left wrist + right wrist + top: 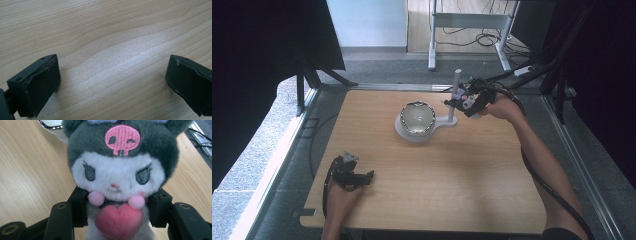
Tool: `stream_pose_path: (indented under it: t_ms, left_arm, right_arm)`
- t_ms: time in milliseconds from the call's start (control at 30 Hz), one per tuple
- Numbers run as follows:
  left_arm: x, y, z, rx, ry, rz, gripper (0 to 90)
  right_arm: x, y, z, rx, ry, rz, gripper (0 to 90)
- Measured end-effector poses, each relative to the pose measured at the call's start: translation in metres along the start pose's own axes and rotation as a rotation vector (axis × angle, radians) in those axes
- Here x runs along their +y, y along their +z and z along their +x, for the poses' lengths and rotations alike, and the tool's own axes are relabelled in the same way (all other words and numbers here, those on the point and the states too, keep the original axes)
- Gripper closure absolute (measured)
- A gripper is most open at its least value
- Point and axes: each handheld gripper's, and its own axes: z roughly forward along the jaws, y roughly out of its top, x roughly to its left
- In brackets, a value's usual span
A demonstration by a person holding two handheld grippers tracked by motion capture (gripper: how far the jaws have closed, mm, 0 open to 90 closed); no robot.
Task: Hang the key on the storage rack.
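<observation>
A small plush toy with a white face, a dark grey hood bearing a pink skull, and a pink heart on its chest sits between the jaws of my right gripper, which is shut on its body. In the high view that right gripper holds the plush toy above the table's far right, beside a white stand with an upright post and a round bowl-like ring. My left gripper rests on the table near the front left, its jaws wide open over bare wood.
The wooden table has metal rails along its left and right sides. Dark curtains hang on both sides. A white desk frame and cables lie on the floor beyond the far edge.
</observation>
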Motion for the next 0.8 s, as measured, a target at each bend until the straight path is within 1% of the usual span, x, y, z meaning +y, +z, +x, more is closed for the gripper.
stream_pose_path:
  t_ms: [33,200,233,267,333,500,600,633,667,733,800]
  left_arm:
    - [0.0,0.0,0.0,0.0,0.0,0.0,0.0]
    - [0.0,0.0,0.0,0.0,-0.001,0.002,0.0]
    - [0.0,0.0,0.0,0.0,-0.002,0.001,0.0]
    - [0.0,0.0,0.0,-0.001,-0.002,0.001,0.0]
    - [0.0,0.0,0.0,0.0,-0.002,0.001,0.0]
    - [0.0,0.0,0.0,-0.001,-0.001,0.002,0.0]
    - [0.0,0.0,0.0,0.0,-0.001,0.002,0.0]
    - [0.0,0.0,0.0,0.0,-0.001,0.002,0.0]
    - [0.0,0.0,0.0,-0.001,-0.001,0.002,0.0]
    - [0.0,0.0,0.0,0.0,-0.001,0.002,0.0]
    - [0.0,0.0,0.0,0.0,-0.001,0.002,0.0]
  right_arm:
    - [-0.001,0.006,0.0,-0.001,0.002,0.006,44.4]
    - [-0.003,0.018,-0.001,-0.008,0.003,0.025,44.3]
    - [-0.004,0.024,-0.001,-0.007,0.01,0.032,44.2]
    - [-0.005,0.027,-0.002,-0.008,0.007,0.034,44.1]
    - [-0.006,0.034,-0.003,-0.017,0.021,0.042,44.0]
    - [-0.009,0.045,-0.007,-0.022,0.033,0.027,43.3]
    - [-0.009,0.048,-0.008,-0.026,0.023,0.014,42.2]
    - [-0.009,0.051,-0.007,-0.026,0.024,0.009,41.0]
    - [-0.01,0.055,-0.006,-0.032,0.008,-0.001,37.8]
    - [-0.01,0.057,-0.005,-0.037,-0.001,-0.007,32.6]
    - [-0.011,0.059,-0.004,-0.058,-0.012,-0.015,25.7]
